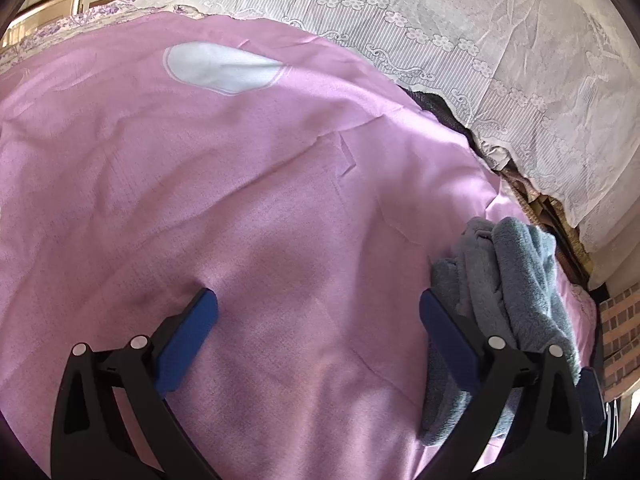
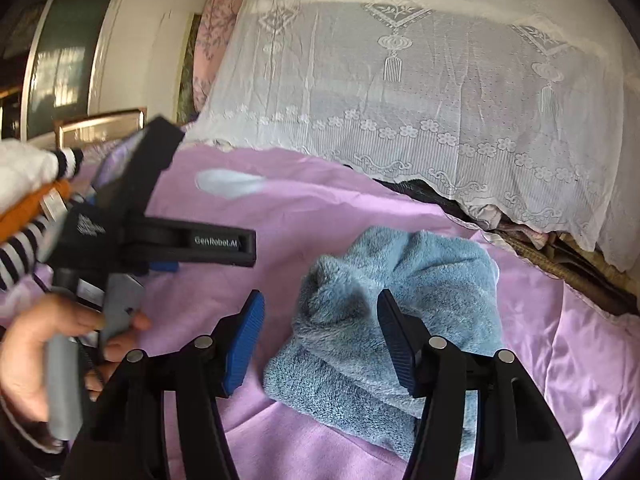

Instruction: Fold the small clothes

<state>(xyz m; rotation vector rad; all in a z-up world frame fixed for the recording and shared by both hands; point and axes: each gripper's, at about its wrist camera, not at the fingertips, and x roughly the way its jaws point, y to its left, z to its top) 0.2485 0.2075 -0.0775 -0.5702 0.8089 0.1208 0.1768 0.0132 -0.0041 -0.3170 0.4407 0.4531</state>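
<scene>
A fluffy blue garment (image 2: 396,320) lies bunched on the pink bedsheet (image 2: 320,216). The right gripper (image 2: 320,336) hovers over it with fingers spread apart, holding nothing. The left gripper (image 1: 318,316) is also spread wide over bare sheet, the garment just beside its right finger.

L wrist cam sits low and close over the pink bedsheet (image 1: 280,200), facing the lace curtain (image 1: 500,40) at 1 o'clock. R wrist cam sits higher, more level, curtain (image 2: 420,80) at 12. Both share sheet (image 2: 340,208), curtain and blue fleece: 4 o'clock (image 1: 516,280) for L, centre (image 2: 400,280) for R.
</scene>
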